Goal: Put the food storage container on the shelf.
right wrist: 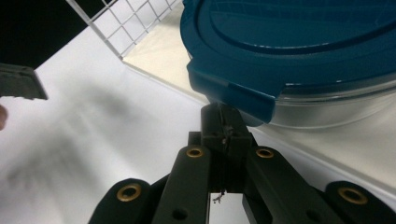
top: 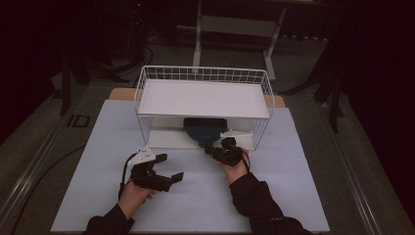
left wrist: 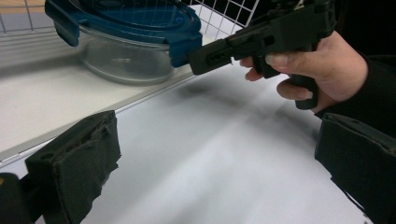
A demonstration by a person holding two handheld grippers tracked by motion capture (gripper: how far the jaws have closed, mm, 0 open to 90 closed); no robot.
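Note:
A clear glass container with a blue clip-on lid (top: 205, 128) sits on the lower tier of a white wire rack (top: 141, 93), at its front edge. My right gripper (top: 211, 149) is shut, and its tip presses against the lid's side latch (right wrist: 233, 93). The right gripper view has the closed jaws (right wrist: 224, 123) just under that latch, below the lid (right wrist: 289, 42) and the glass wall (right wrist: 327, 112). In the left gripper view the right gripper (left wrist: 201, 58), held by a hand, touches the latch (left wrist: 184, 49). My left gripper (top: 170, 167) hovers wide open over the mat, holding nothing (left wrist: 217, 154).
The rack has a flat white top shelf (top: 203, 98) with wire walls around it, standing at the back of a pale mat (top: 195, 200). Its lower board (left wrist: 37, 102) ends in a low edge at the mat. Dark floor and table legs (top: 198, 29) lie beyond.

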